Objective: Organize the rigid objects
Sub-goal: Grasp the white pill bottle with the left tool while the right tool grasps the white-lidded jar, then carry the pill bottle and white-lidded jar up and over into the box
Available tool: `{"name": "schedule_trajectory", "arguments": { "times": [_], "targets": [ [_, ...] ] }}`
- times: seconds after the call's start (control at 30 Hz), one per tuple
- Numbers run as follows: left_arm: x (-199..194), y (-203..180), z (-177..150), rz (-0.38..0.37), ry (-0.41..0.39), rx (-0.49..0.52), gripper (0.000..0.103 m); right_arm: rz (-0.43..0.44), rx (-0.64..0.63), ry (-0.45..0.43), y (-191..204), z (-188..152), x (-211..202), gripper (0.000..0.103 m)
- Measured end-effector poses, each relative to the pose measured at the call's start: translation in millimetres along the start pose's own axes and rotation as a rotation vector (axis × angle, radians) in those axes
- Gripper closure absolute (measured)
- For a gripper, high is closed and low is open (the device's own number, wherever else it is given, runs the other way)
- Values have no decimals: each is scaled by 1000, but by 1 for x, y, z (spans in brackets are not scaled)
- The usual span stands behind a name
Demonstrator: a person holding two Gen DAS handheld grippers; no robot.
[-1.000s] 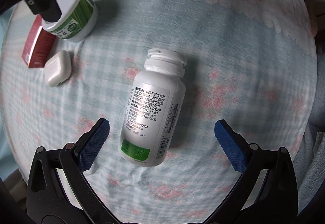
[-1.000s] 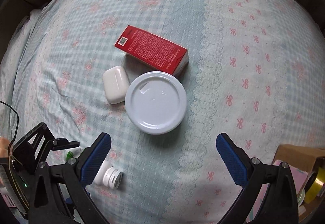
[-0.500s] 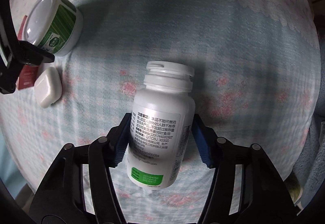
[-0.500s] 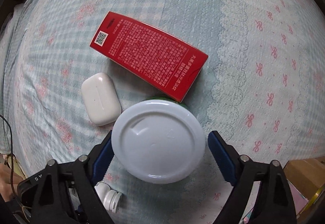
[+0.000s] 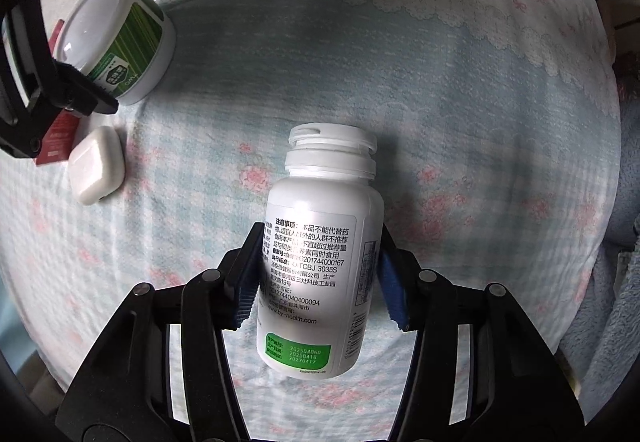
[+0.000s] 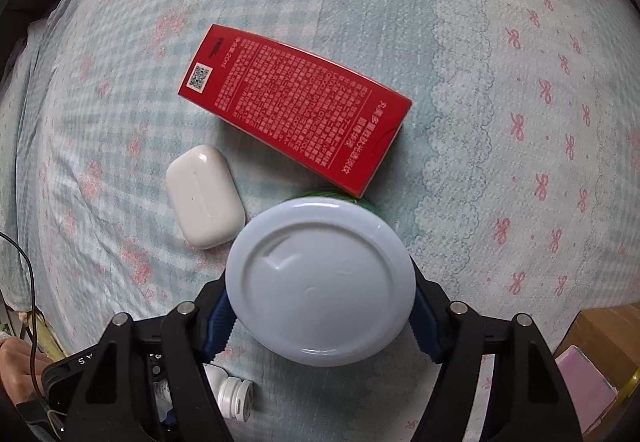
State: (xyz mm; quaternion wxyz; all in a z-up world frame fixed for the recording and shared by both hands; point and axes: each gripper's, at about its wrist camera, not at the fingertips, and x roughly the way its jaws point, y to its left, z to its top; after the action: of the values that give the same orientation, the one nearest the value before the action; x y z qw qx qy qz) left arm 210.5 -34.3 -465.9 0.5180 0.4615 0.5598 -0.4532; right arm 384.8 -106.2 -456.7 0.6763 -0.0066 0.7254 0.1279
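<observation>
Both grippers are now gripping something, where a second ago both were standing wide open over the bedspread (image 5: 460, 89). I am holding the left gripper (image 5: 320, 278) clamped on the white supplement bottle (image 5: 320, 254), its blue pads pressing the label sides at mid-body, cap pointing away from me. The right gripper (image 6: 320, 318) is closing around the round jar (image 6: 320, 282) just below its white lid; the pads are sitting tight at the lid's edges, though the lid is hiding the actual contact, so I am only judging that the hold is firm.

Taking the jar as my landmark: the red carton (image 6: 296, 109) is lying just behind it, its near corner almost touching, and the white earbud case (image 6: 204, 197) is resting just to its left, apart from it. The bottle, seen from the left wrist, is sitting well to the right of the jar (image 5: 120, 37) and nearer to me (its cap is also peeking in at the bottom of the right view). I cannot tell whether the bottle is already lifting off the cloth.

What this is meaning for the task: reaching is over and grasping is done, so both items are becoming ready to carry. I am expecting the next step to be lifting each and setting them into a tidier grouping beside the carton and case.
</observation>
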Motion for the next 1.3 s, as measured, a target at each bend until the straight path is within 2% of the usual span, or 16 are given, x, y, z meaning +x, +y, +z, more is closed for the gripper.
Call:
{"name": "schedule_trajectory", "arguments": {
  "times": [0.3,0.53,0.77,0.93,1.1,1.3],
  "targets": [
    [-26,34,-9,-49,-48,-197,55,-4,17,-31,1,-21,-17,35],
    [-54,67,-30,-120,-109,-429,55,3,33,-80,1,-35,-46,35],
    [-99,84,-67,-154,-219,-642,55,23,58,-150,5,-52,-88,35],
    [-141,74,-92,-157,-327,-753,55,55,104,-204,11,-75,-127,35],
    [-184,53,-83,-116,-459,-779,55,36,121,-277,15,-112,-181,35],
    [-236,31,-66,-71,-563,-783,56,33,149,-375,3,-160,-243,35]
  ]
}}
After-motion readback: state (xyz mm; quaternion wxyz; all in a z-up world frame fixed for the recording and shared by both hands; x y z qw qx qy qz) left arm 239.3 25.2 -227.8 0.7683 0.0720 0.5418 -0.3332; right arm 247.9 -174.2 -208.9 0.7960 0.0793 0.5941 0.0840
